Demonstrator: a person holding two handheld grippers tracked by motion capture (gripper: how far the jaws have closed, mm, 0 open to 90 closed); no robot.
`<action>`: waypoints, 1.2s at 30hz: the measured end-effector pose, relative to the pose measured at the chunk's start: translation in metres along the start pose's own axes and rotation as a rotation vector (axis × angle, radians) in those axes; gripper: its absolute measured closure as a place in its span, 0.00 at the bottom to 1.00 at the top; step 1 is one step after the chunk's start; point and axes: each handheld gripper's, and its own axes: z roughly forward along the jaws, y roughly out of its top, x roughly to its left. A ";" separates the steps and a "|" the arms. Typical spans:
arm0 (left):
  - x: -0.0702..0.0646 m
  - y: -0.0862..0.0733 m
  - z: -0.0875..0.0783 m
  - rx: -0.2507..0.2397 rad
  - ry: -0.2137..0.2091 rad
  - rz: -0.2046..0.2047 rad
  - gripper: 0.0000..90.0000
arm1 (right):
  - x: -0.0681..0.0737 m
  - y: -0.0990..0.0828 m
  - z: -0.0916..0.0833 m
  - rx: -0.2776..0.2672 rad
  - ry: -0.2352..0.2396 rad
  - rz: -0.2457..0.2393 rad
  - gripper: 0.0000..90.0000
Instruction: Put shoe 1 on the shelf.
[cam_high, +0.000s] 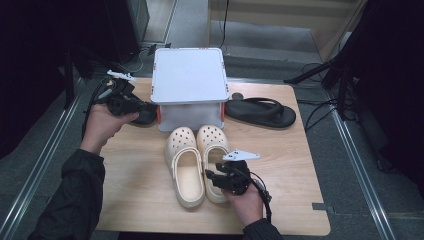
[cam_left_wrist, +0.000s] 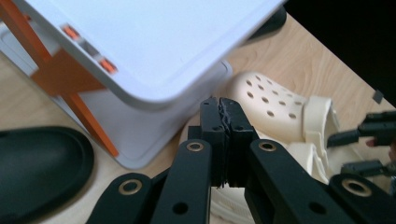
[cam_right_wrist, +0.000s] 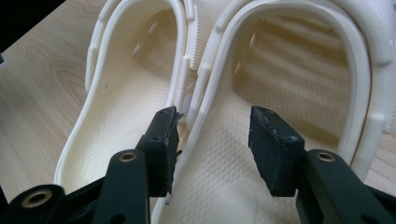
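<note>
The right gripper (cam_right_wrist: 212, 140) was held low over the heel end of the right clog (cam_high: 214, 165), its jaws apart and nothing pressed between them: one pad (cam_right_wrist: 164, 140) was seen at the inner wall where the two clogs touch, the other over the footbed. The clogs lay side by side at mid-table, toes toward the box (cam_high: 189, 80), the left clog (cam_high: 184, 170) tight against its mate. The left gripper (cam_left_wrist: 223, 135) was held up near the box's left side with its jaws together on nothing, above the black slipper (cam_high: 142, 116) lying there. A slip was judged the chief risk: if the jaws were closed on the thin, springy inner wall alone, the clog could be twisted out, or the left clog's wall could be caught with it and both dragged. A lift begun too early could tip the toe against the box front, since little room was left there. The second black slipper (cam_high: 262, 111) lay right of the box, well apart from the clogs. Open tabletop (cam_high: 135, 190) was left to either side of the pair and toward the near edge, so a pull back toward the person was judged the freest path; the near edge itself was close behind the right hand, and a clog released there could be dropped off it.
</note>
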 end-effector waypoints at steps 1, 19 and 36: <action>0.001 0.003 0.001 -0.004 0.006 0.003 0.99 | 0.000 0.000 0.000 0.000 -0.001 0.000 0.58; 0.016 0.018 0.006 -0.021 0.057 0.018 0.98 | 0.010 0.007 0.017 0.007 -0.048 0.027 0.50; 0.015 0.018 0.006 -0.025 0.062 0.019 0.97 | 0.024 0.028 0.032 -0.004 -0.102 0.022 0.42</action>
